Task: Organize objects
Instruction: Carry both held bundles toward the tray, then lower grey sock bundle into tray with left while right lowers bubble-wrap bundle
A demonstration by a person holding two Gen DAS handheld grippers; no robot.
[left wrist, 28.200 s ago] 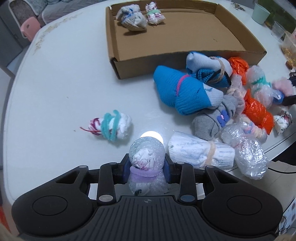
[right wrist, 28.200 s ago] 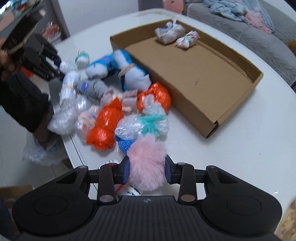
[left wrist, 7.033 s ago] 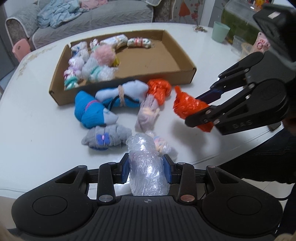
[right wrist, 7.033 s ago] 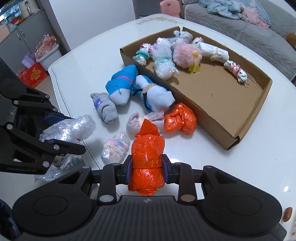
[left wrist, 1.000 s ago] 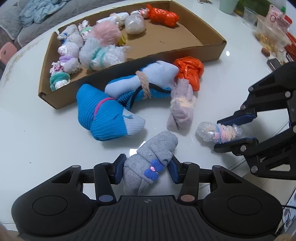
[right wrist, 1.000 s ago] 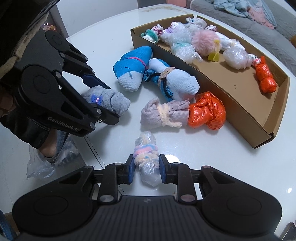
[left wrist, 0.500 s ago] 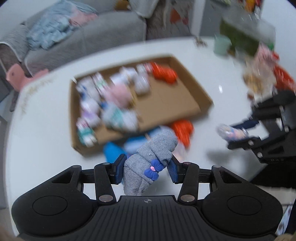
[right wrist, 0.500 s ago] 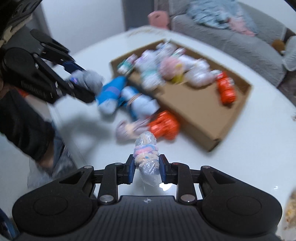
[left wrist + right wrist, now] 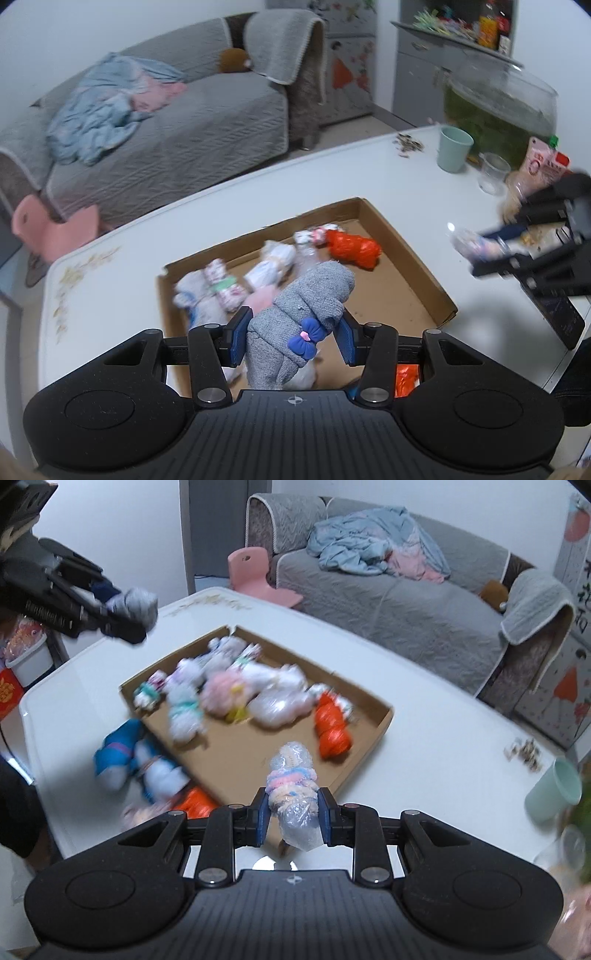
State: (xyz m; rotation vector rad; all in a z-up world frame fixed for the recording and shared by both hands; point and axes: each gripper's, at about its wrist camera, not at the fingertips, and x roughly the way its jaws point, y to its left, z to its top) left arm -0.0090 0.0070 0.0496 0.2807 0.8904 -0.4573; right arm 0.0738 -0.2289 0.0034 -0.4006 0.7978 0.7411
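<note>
- two bundles ride above the cardboard tray: a grey rolled sock with a blue bow, pinched mid-roll by the left gripper, and a plastic-wrapped bundle squeezed at its pastel band by the right gripper.
- both look light and soft; the plastic likely slippery, so the banded waist seems the surest hold.
- more bundles lie in the tray, and a blue sock bundle on the white table.
</note>
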